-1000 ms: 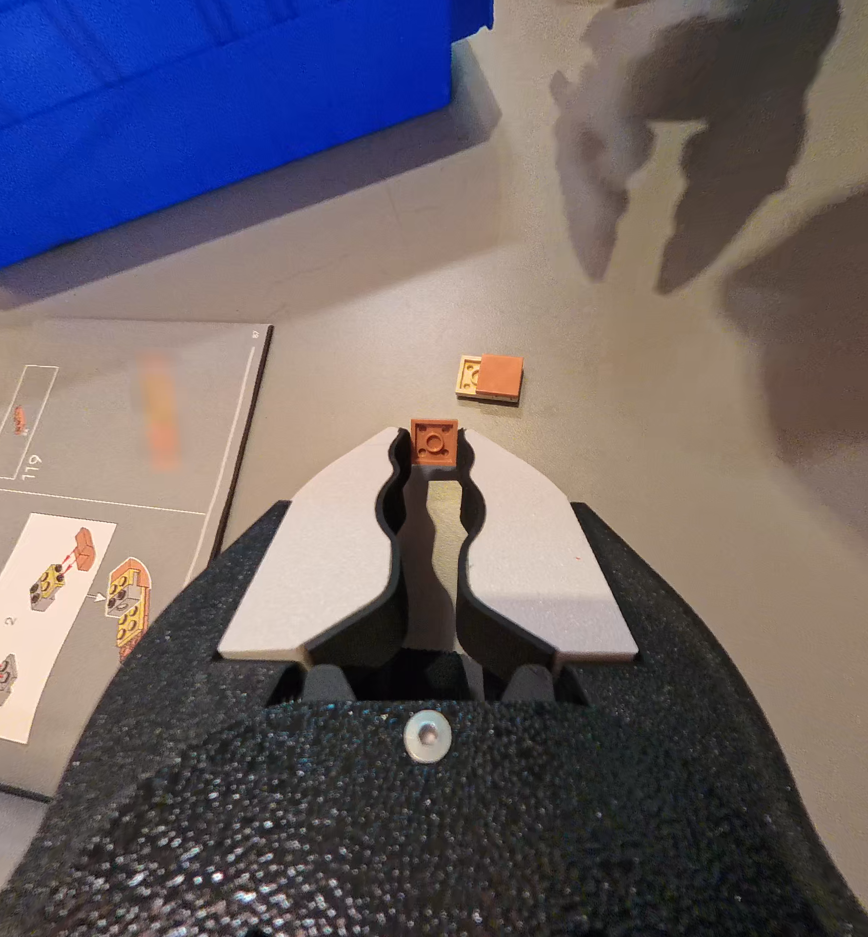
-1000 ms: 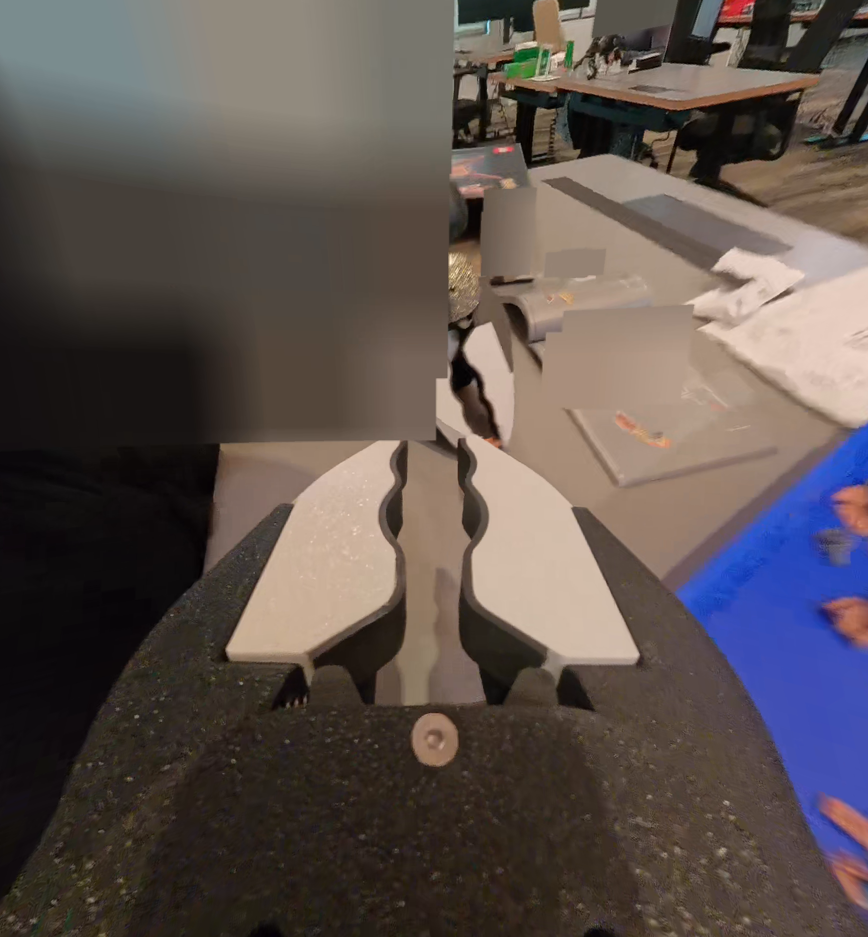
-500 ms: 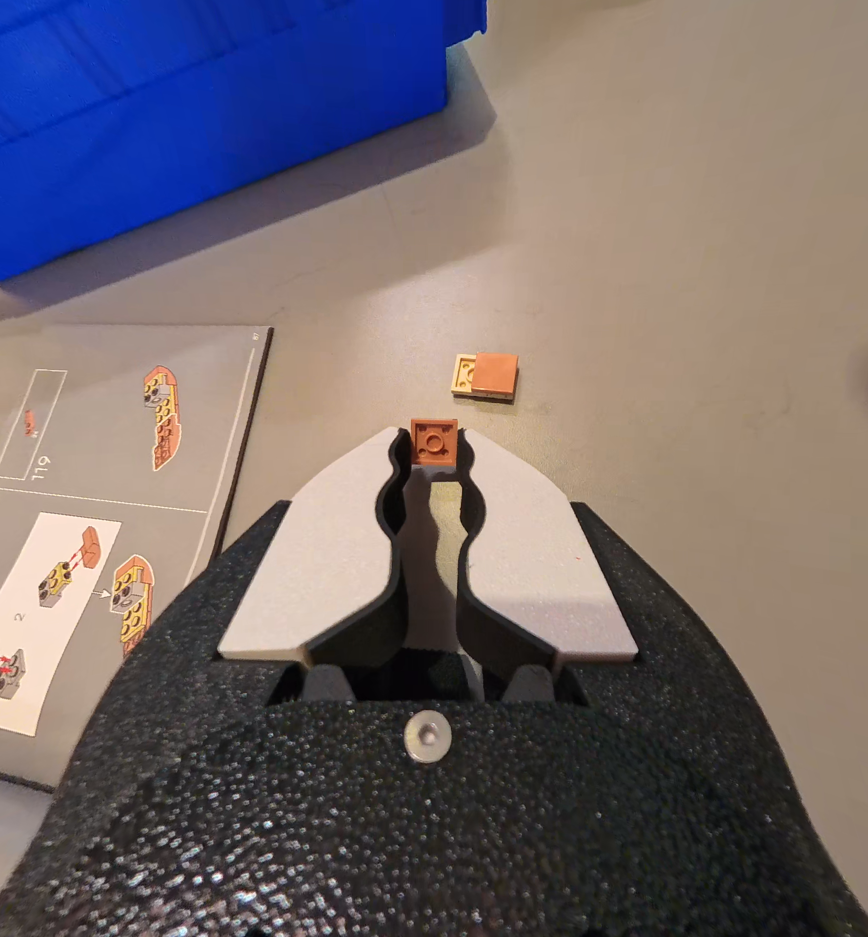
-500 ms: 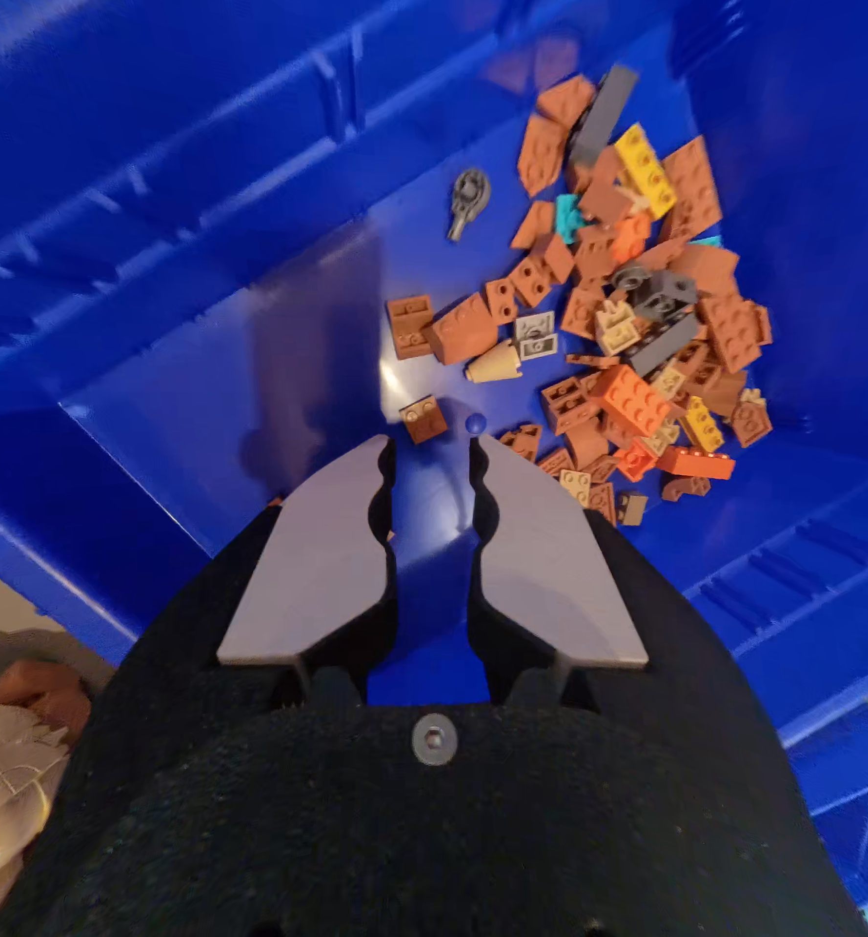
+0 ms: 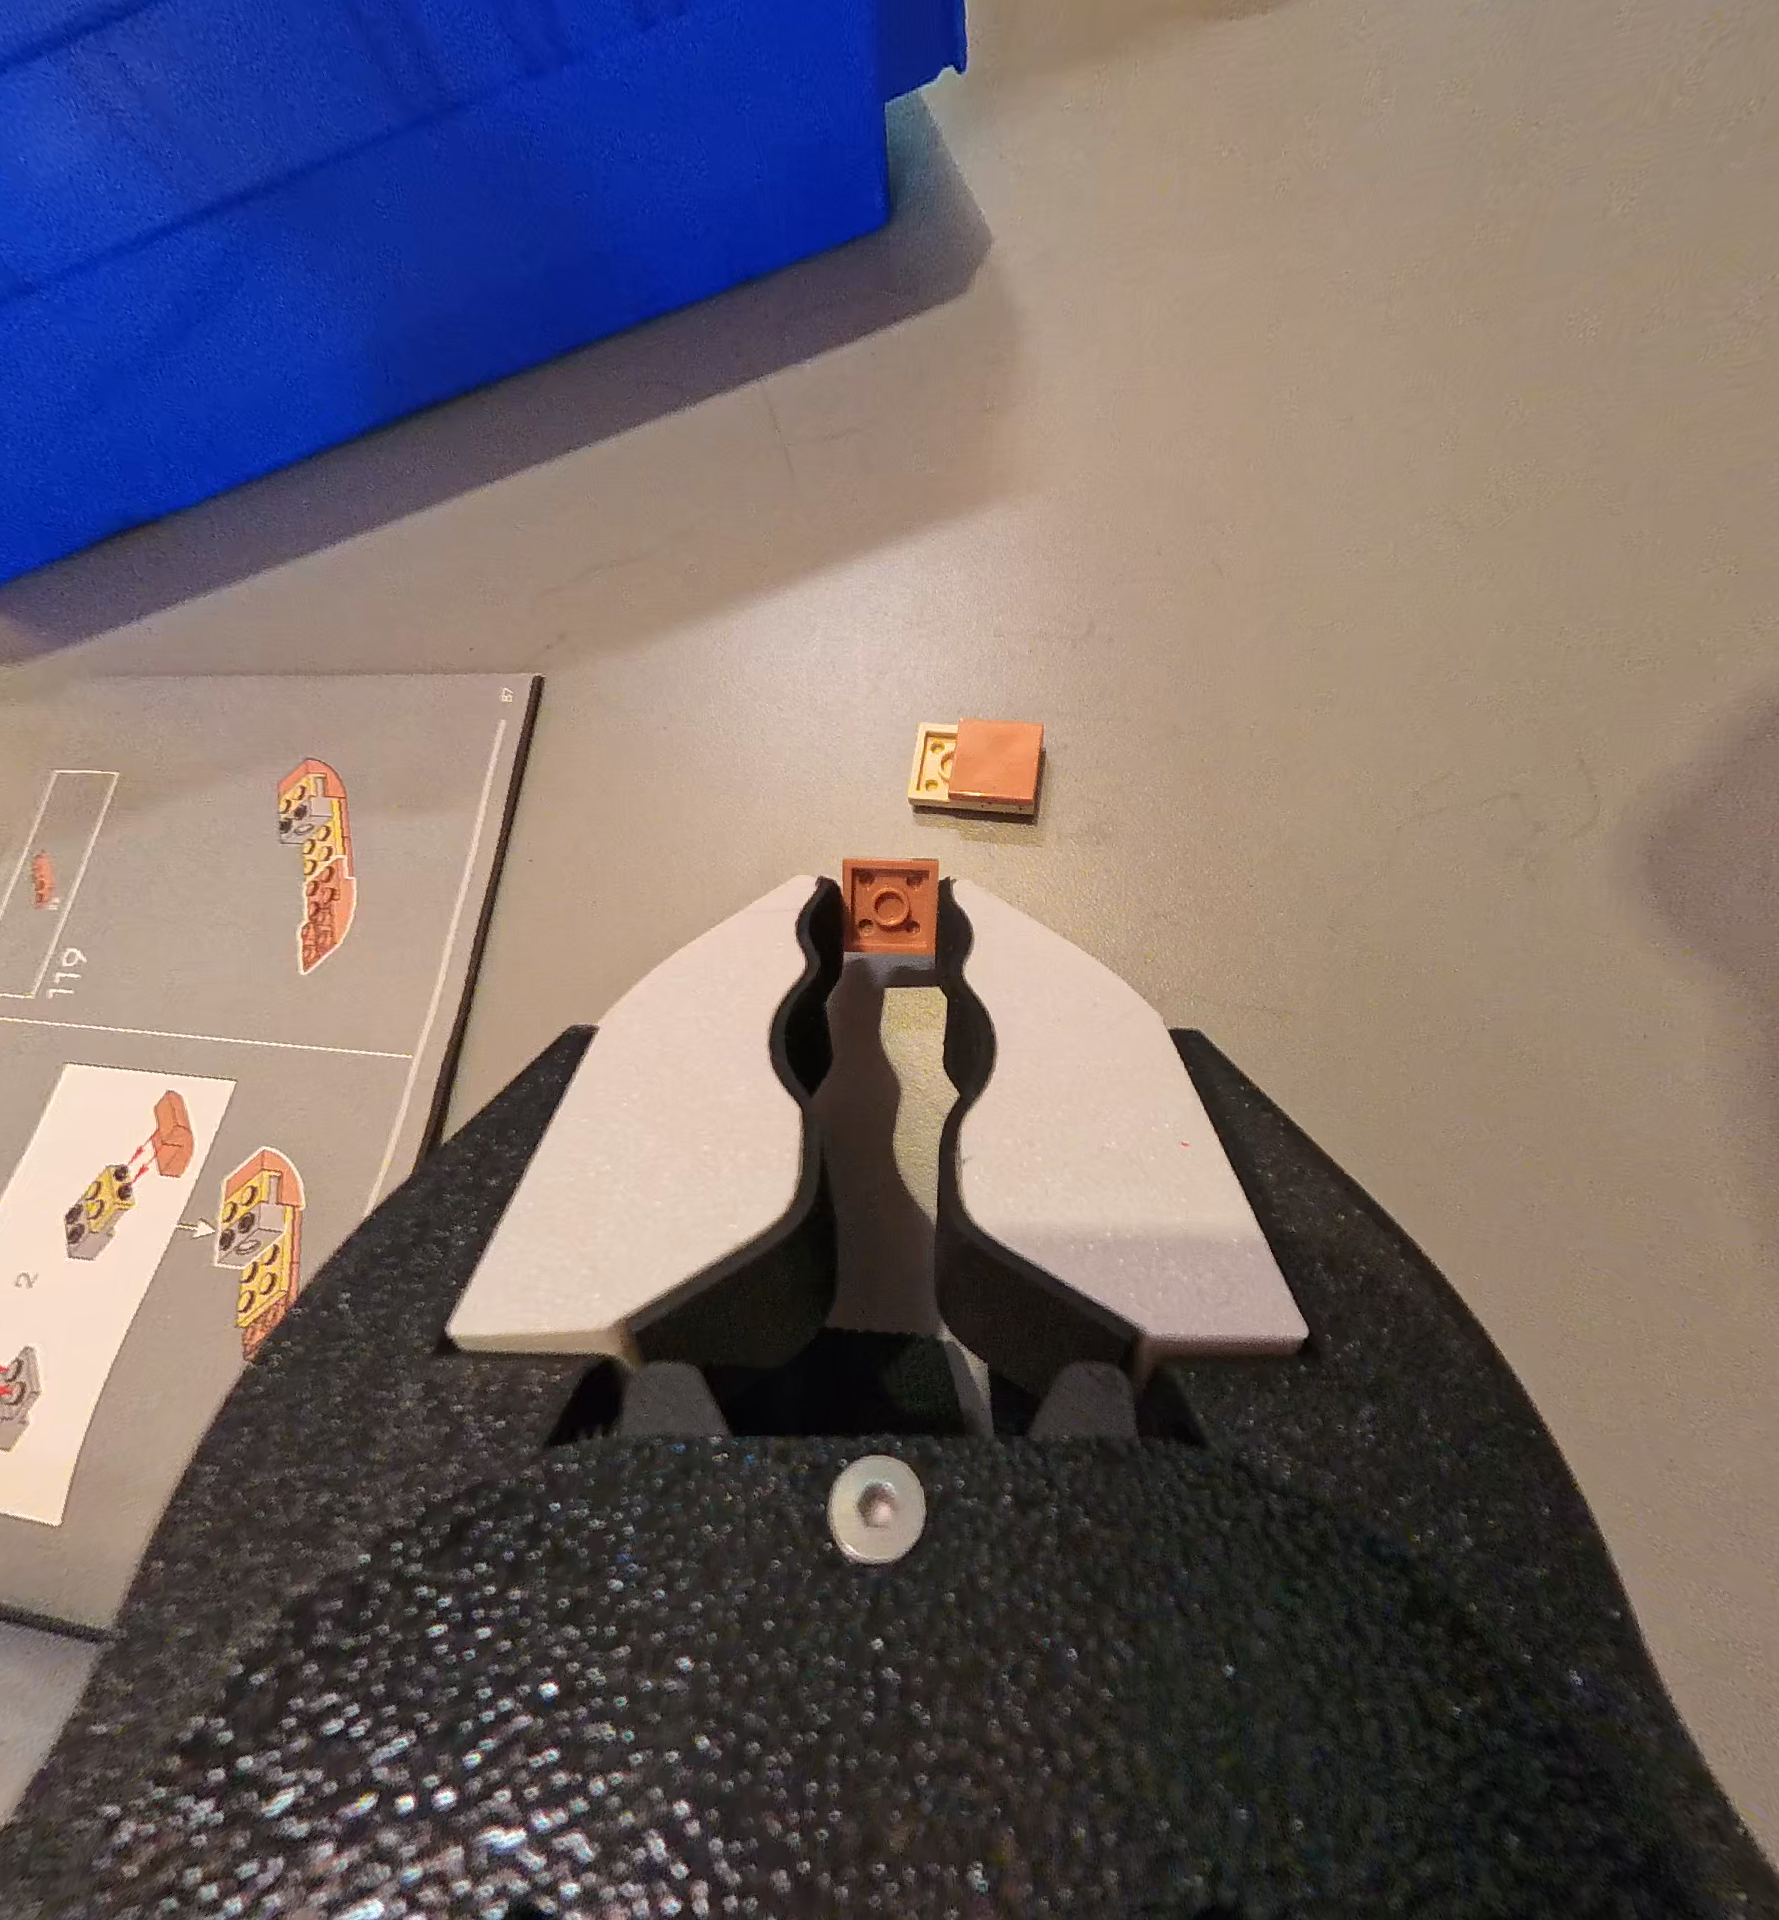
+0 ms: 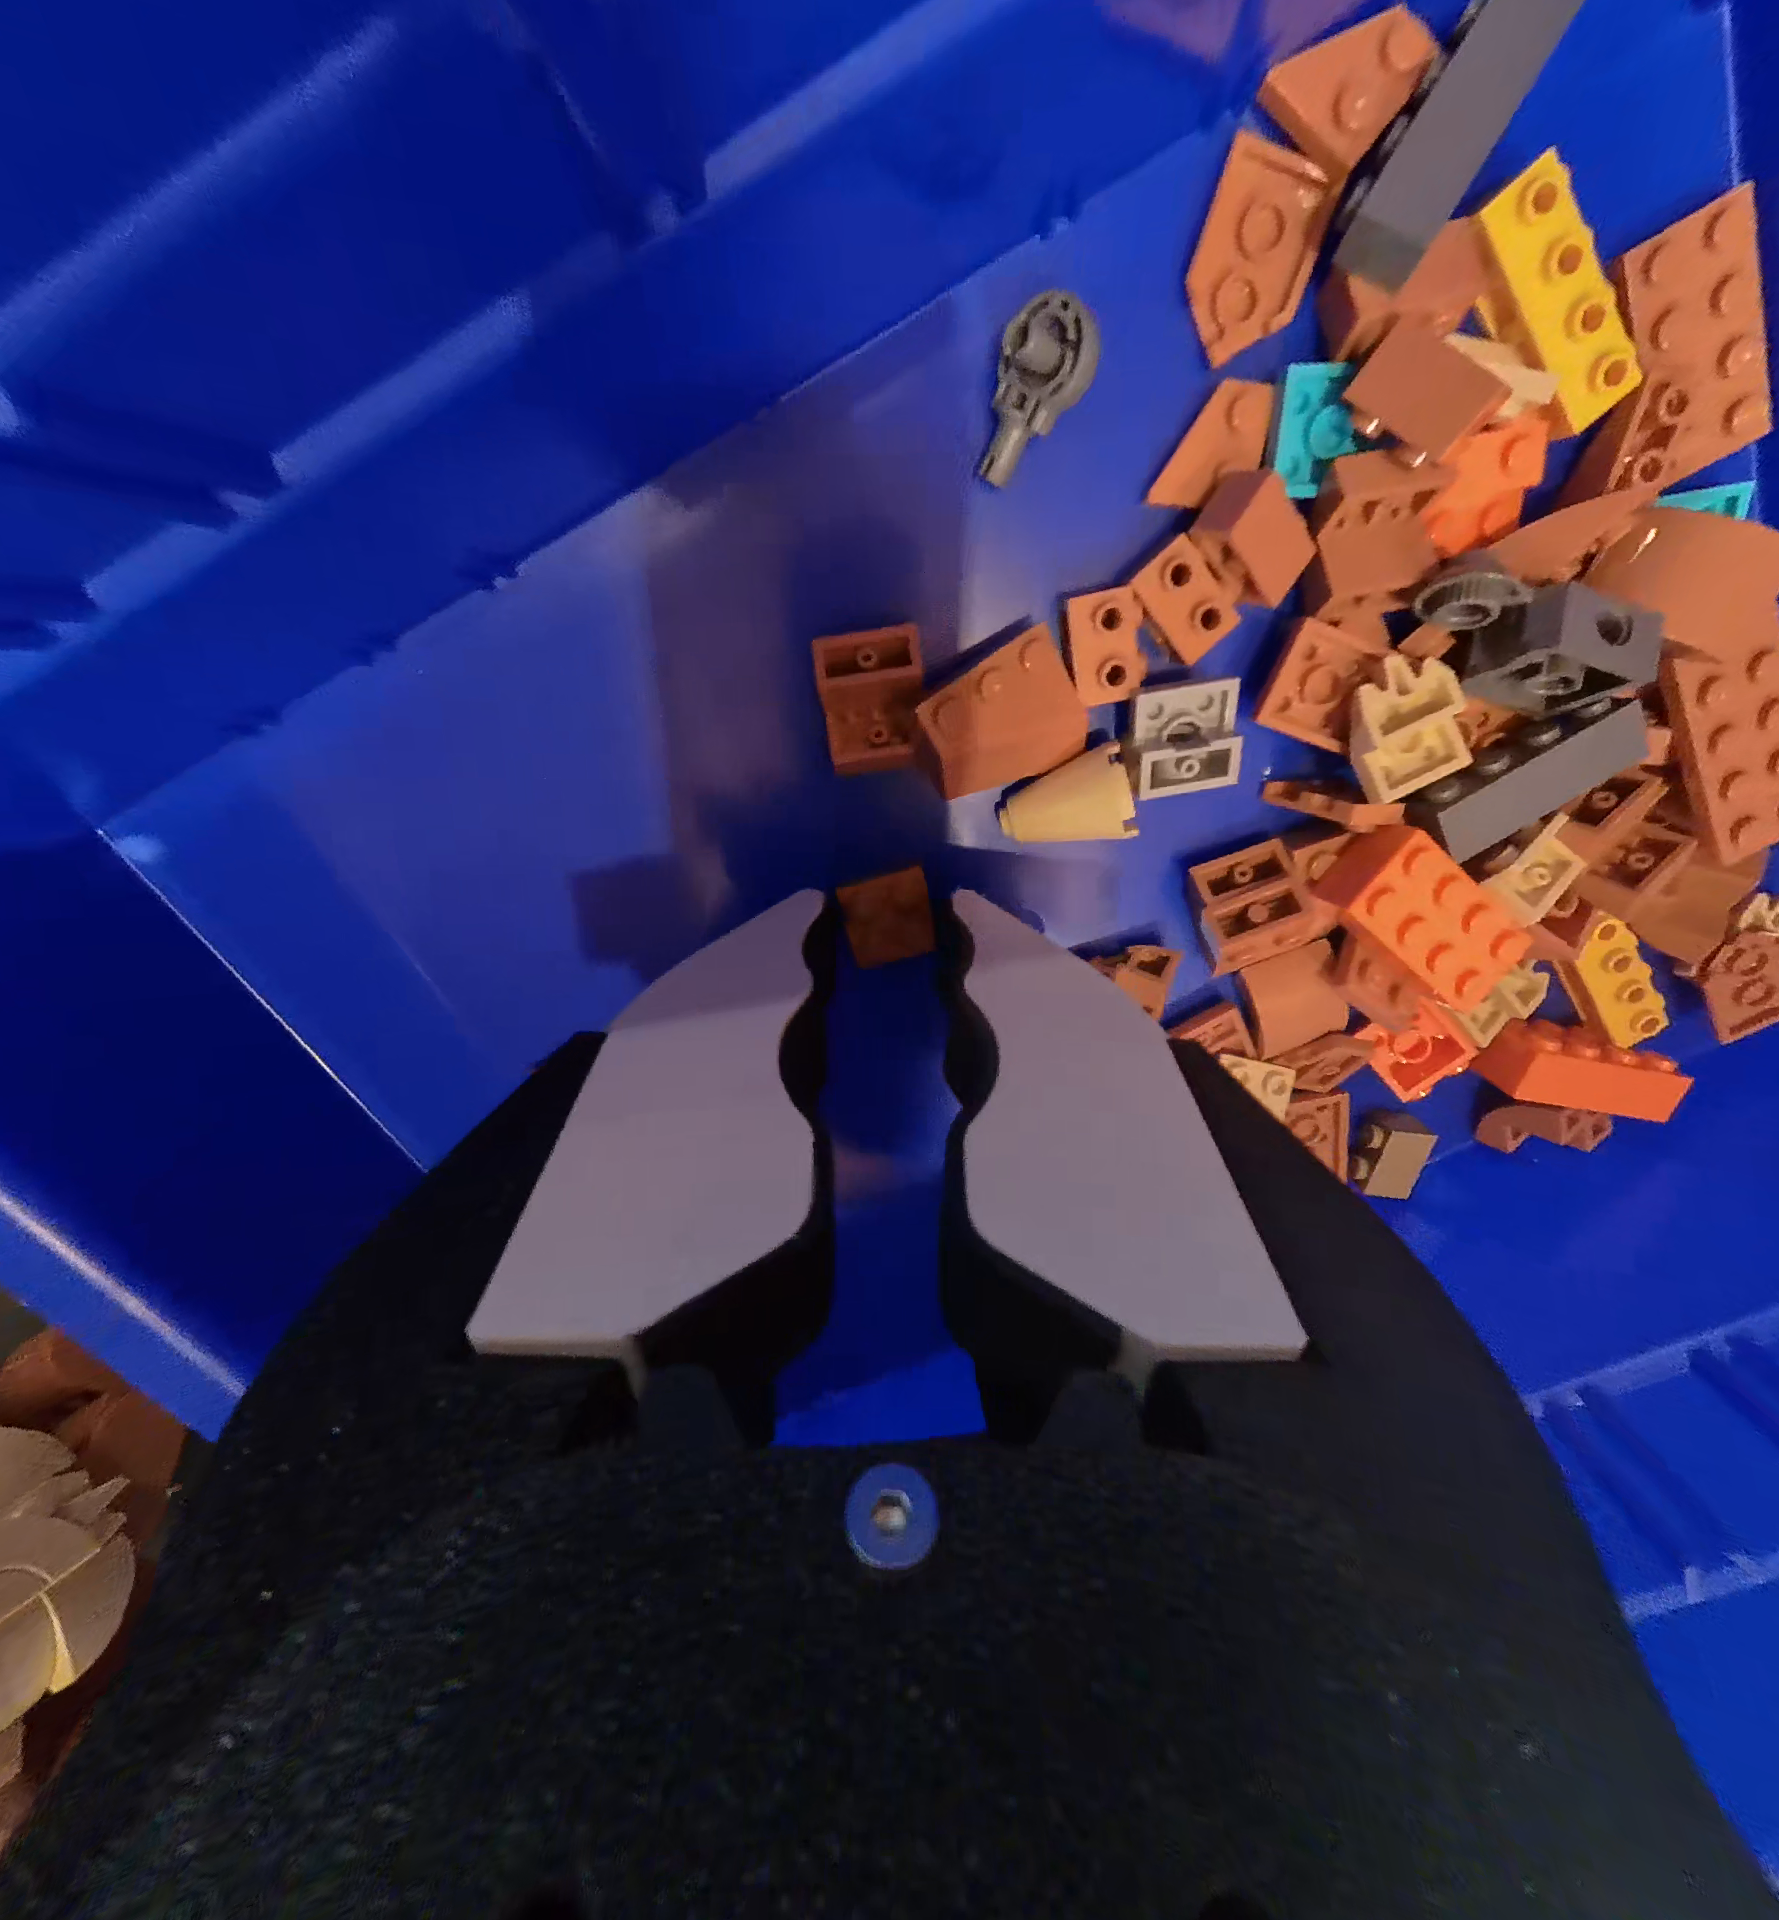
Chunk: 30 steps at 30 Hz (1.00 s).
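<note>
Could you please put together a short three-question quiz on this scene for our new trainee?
1. True or false: the left gripper holds a small brown square plate between its fingers.
2. What lies on the grey table just beyond that plate? A) a yellow cone B) a tan plate with a brown tile on it C) a grey wheel
3. Fill in: the right gripper reaches into a ____ bin that holds a pile of loose bricks.

Key: 1 true; 2 B; 3 blue.
</note>
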Motion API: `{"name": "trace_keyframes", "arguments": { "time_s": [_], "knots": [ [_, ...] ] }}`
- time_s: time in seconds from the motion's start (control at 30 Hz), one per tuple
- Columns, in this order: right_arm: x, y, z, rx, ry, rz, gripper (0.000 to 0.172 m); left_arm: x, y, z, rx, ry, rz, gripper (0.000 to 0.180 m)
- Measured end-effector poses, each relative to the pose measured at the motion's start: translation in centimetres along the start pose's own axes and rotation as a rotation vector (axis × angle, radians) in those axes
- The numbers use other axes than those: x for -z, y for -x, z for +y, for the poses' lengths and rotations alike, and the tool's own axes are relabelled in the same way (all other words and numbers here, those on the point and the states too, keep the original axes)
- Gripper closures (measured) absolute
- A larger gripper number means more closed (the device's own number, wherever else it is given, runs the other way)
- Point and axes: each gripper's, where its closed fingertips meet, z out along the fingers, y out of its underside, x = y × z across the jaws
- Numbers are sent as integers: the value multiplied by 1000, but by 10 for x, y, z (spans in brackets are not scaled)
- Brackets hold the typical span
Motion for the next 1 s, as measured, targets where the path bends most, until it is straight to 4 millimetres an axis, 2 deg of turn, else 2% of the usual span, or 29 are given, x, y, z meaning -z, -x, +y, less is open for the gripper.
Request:
{"name": "trace_keyframes", "arguments": {
  "time_s": [0.1, 0.17, 0.23, 0.33, 0.4, 0.43, 0.5, 0.7, 0.8, 0.9, 1.0],
  "knots": [
    [3, 1, -3, -49, -55, 4, 154, 0, 0, 0, -2, -1, -2, 163],
    [18, 6, -17, -92, -201, 1, 155, 0, 0, 0, -5, -1, -3, 163],
    [50, 16, -41, -125, -451, -24, 155, 0, 0, 0, -7, -2, -4, 163],
    [121, 39, -68, -126, -931, -155, 155, 0, 0, 0, -7, -2, -4, 163],
    [168, 55, -69, -112, -1237, -296, 155, 0, -1, 0, -8, -2, -4, 163],
    [185, 58, -65, -111, -1349, -345, 155, 0, 0, 0, -9, -3, -6, 163],
    [200, 57, -56, -132, -1455, -387, 155, 1, -1, 0, -12, -4, -8, 164],
    [200, 58, -50, -139, -1460, -395, 155, 1, -1, 0, -15, -5, -9, 164],
    [188, 55, -53, -144, -1386, -346, 155, 1, -1, 0, -12, -4, -7, 164],
    [154, 36, -54, -207, -1174, -183, 156, 1, 0, 0, -12, -4, -11, 164],
    [109, 12, -42, -255, -835, 34, 155, 1, 0, 0, -17, -5, -17, 163]
  ]
}}
